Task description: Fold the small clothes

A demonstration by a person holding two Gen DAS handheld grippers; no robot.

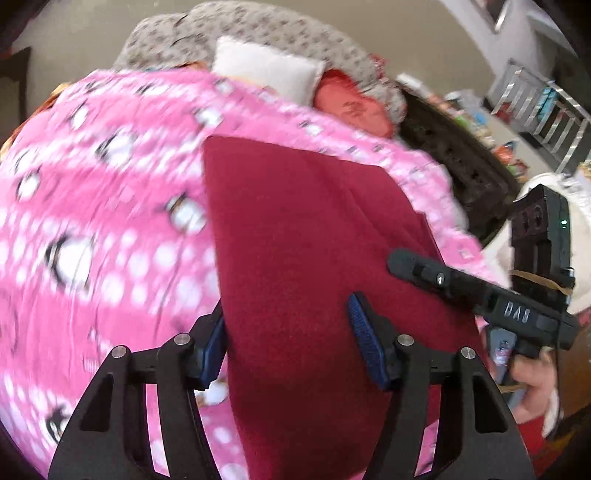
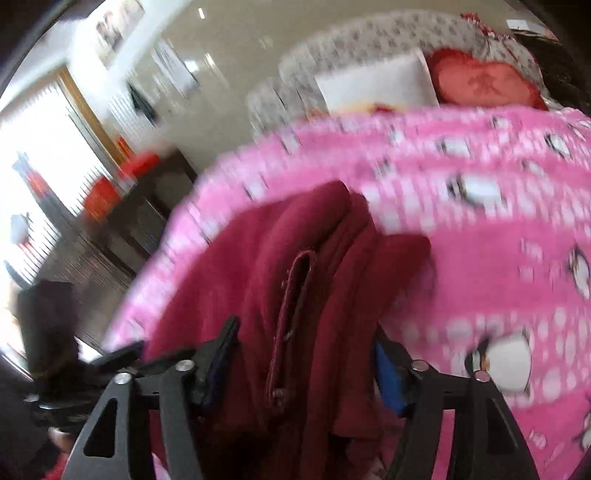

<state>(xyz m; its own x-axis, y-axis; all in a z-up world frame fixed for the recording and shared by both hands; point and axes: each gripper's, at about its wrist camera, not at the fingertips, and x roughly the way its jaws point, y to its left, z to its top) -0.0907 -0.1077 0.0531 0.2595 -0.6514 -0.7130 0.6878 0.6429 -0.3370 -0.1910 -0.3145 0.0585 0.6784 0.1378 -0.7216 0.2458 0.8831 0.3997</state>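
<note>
A dark red garment point(image 1: 303, 236) lies on a pink penguin-print blanket point(image 1: 92, 206). In the left wrist view my left gripper point(image 1: 288, 332) is open, with its blue-padded fingers point(image 1: 364, 332) spread on either side of the garment's near end. The right gripper point(image 1: 480, 291) shows at the right, over the garment's right edge. In the right wrist view my right gripper point(image 2: 306, 354) straddles bunched folds of the red garment point(image 2: 295, 258), which fill the gap between its fingers. I cannot tell whether they are pinching it. The view is blurred.
A white pillow point(image 1: 266, 70), a red cushion point(image 1: 351, 107) and a grey patterned cover point(image 1: 258, 26) lie behind the blanket. A dark sofa arm point(image 1: 461, 162) is at the right. Dark furniture point(image 2: 122, 229) and bright windows point(image 2: 33, 147) are at the left.
</note>
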